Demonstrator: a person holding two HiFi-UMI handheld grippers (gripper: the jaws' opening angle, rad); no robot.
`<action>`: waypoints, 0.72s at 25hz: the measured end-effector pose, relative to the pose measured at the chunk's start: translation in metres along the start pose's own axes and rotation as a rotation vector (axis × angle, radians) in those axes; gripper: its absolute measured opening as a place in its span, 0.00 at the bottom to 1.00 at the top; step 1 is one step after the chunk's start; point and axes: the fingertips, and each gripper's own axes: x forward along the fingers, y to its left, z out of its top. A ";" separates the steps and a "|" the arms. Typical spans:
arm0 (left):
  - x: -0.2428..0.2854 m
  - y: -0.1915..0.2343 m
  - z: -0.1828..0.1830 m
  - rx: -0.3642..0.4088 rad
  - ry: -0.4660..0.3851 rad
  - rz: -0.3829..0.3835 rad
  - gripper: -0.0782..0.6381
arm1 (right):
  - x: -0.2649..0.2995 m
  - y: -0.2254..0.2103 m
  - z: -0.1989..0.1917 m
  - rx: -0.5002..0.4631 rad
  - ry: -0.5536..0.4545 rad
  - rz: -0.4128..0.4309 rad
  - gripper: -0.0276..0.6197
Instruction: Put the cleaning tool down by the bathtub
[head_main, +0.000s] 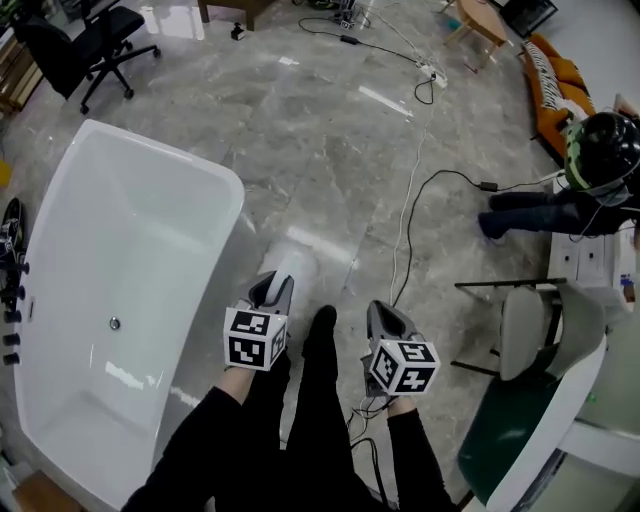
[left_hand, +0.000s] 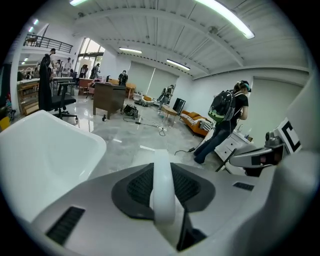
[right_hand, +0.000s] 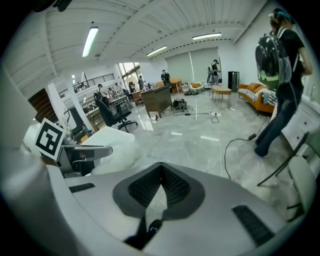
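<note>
- Beside the white bathtub (head_main: 150, 150), at its 3 o'clock, the left gripper (head_main: 272, 285) has its jaws partly apart, clamped on the cleaning tool (head_main: 292, 262) by its white handle (left_hand: 162, 192).
- The tool's fluffy white part sticks out at that gripper's 12 o'clock, over the grey floor (head_main: 330, 150).
- The right gripper (head_main: 385, 315), at 3 o'clock, has its jaws together and empty.

Black long sleeves (head_main: 213, 425), black trousers (head_main: 320, 410). Left gripper (head_main: 273, 288) and right gripper (head_main: 384, 314): grey shells, black ribbed pads (left_hand: 141, 186). Each carries a white cube (head_main: 256, 338) with black square markers.
</note>
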 end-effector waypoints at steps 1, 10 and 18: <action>0.011 0.004 -0.004 -0.006 -0.001 0.001 0.25 | 0.011 -0.005 0.000 0.001 -0.002 0.006 0.04; 0.102 0.040 -0.044 0.042 -0.037 0.028 0.25 | 0.112 -0.042 -0.029 -0.010 0.032 0.064 0.04; 0.177 0.069 -0.080 0.070 -0.077 0.053 0.25 | 0.205 -0.073 -0.072 -0.002 0.061 0.113 0.04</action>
